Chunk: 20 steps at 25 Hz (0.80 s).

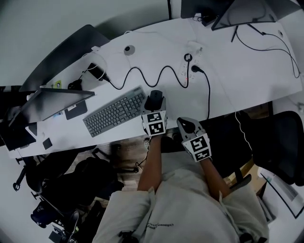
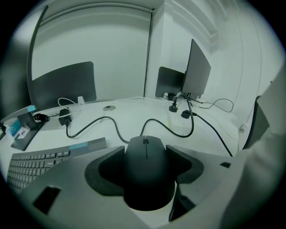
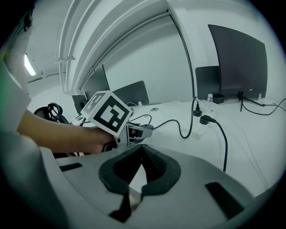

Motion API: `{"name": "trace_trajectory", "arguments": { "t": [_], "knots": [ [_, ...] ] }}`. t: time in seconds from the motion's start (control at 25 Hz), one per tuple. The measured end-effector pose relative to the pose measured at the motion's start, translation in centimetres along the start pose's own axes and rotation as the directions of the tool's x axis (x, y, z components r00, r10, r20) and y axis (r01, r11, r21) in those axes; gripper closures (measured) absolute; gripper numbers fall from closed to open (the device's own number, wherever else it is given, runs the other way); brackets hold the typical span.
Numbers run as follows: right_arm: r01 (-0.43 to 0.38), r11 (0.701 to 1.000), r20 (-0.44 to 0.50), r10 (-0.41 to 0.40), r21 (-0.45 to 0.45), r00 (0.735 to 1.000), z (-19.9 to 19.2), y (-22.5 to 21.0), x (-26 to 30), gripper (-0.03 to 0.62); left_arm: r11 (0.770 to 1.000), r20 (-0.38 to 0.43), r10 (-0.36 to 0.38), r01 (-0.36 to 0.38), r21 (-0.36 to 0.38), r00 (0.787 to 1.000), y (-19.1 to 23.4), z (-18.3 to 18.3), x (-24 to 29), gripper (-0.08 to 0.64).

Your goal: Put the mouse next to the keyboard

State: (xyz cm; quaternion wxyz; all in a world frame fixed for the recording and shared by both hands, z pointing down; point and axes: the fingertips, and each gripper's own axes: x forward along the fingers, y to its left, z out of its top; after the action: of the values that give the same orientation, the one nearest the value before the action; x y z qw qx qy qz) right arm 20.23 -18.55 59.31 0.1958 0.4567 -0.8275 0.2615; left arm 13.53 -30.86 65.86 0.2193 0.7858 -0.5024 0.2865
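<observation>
The black mouse (image 1: 155, 99) (image 2: 147, 165) sits between the jaws of my left gripper (image 1: 154, 101) (image 2: 146, 152), which is shut on its sides, just right of the grey keyboard (image 1: 115, 112) (image 2: 35, 163) on the white desk (image 1: 237, 71). Whether the mouse rests on the desk or hangs just above it, I cannot tell. My right gripper (image 1: 186, 125) (image 3: 142, 150) hovers at the desk's front edge, right of the left one, shut with nothing in it. In the right gripper view the left gripper's marker cube (image 3: 109, 112) shows ahead on the left.
A wavy black cable (image 1: 147, 76) runs behind the mouse to a white power strip (image 1: 190, 59) with a plug (image 1: 196, 69). A tilted dark screen (image 1: 52, 102) stands left of the keyboard. A monitor (image 1: 247, 12) stands at the back right. A black chair (image 1: 280, 142) is right of me.
</observation>
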Motion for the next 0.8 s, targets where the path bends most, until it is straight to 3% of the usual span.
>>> {"name": "trace_trajectory", "arguments": {
  "t": [0.2,0.8],
  "knots": [
    [0.028,0.999,-0.004,-0.028,0.027,1.0,-0.4,-1.9,-0.8,0.586,1.0,-0.029,0.004,-0.005,-0.016,1.0,-1.6,-0.4,1.6,0.262],
    [0.075,0.994,-0.023,-0.073,0.076,0.997,-2.2,-4.5,-2.5,0.586,0.989,-0.083,0.104,-0.112,-0.101,0.991,-1.7,-2.4,3.9,0.262]
  ]
}}
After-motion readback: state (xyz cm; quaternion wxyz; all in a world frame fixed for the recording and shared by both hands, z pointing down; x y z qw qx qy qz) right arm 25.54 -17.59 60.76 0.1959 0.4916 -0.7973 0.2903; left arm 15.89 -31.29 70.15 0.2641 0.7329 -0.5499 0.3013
